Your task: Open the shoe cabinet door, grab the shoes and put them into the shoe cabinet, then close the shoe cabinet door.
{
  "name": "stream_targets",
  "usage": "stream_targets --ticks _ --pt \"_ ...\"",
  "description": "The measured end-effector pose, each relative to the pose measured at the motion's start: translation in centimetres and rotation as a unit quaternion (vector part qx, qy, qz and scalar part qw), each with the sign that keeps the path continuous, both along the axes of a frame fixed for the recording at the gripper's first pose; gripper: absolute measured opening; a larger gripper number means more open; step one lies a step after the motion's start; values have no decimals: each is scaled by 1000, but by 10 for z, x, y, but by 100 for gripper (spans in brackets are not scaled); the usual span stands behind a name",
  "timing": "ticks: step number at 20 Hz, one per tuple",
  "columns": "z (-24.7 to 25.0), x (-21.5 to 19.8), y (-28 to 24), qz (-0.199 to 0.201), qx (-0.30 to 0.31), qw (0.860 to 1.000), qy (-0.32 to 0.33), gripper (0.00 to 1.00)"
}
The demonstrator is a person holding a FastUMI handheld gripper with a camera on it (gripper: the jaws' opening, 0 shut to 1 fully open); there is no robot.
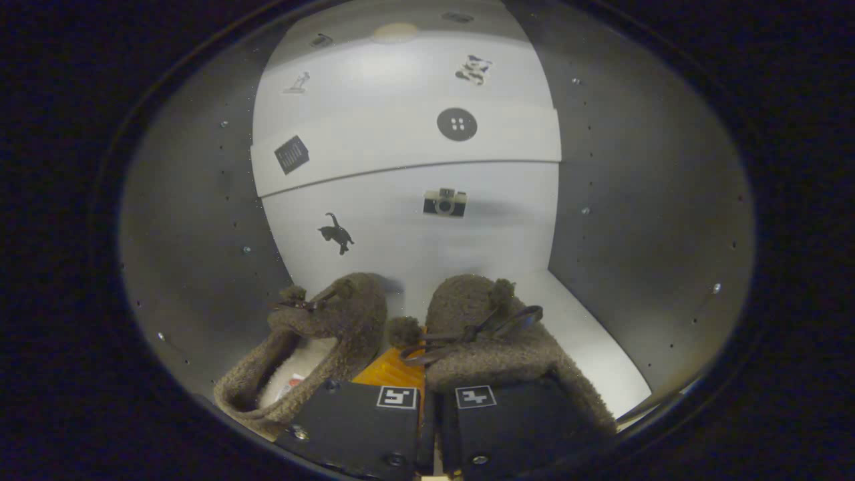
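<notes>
The gripper (pixel 427 374) points level into the open shoe cabinet (pixel 200 220), its 2 fingers nearly together with only a narrow gap between them. Whether they pinch the inner edges of the 2 fuzzy brown slippers cannot be told.

The left slipper (pixel 314 341) lies tilted just ahead of the left finger, its pale lining exposed. The right slipper (pixel 494 341), with a pompom and thin strap bow, sits just ahead of the right finger. Both rest on the white cabinet floor (pixel 588 341).

Beyond them stands the white back panel (pixel 407 220), bearing a camera sticker (pixel 445 202) and a cat sticker (pixel 336 234).
</notes>
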State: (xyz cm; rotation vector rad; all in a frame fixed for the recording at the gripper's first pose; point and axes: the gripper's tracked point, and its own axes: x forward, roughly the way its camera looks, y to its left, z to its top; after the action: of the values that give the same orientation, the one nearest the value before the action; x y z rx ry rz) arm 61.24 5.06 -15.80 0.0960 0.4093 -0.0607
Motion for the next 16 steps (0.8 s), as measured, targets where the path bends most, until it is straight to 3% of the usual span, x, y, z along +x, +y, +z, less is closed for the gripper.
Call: stream_targets --ticks 6,9,11,13,16 --pt "0 -3 -7 -26 -2 999 30 13" --pt "7 -13 -4 -19 -8 999 26 22" --pt "15 -19 -2 -15 -19 1000 11 38" --pt "20 -30 2 -12 -23 1000 3 61" --pt "27 -48 4 -14 -28 999 -13 69"
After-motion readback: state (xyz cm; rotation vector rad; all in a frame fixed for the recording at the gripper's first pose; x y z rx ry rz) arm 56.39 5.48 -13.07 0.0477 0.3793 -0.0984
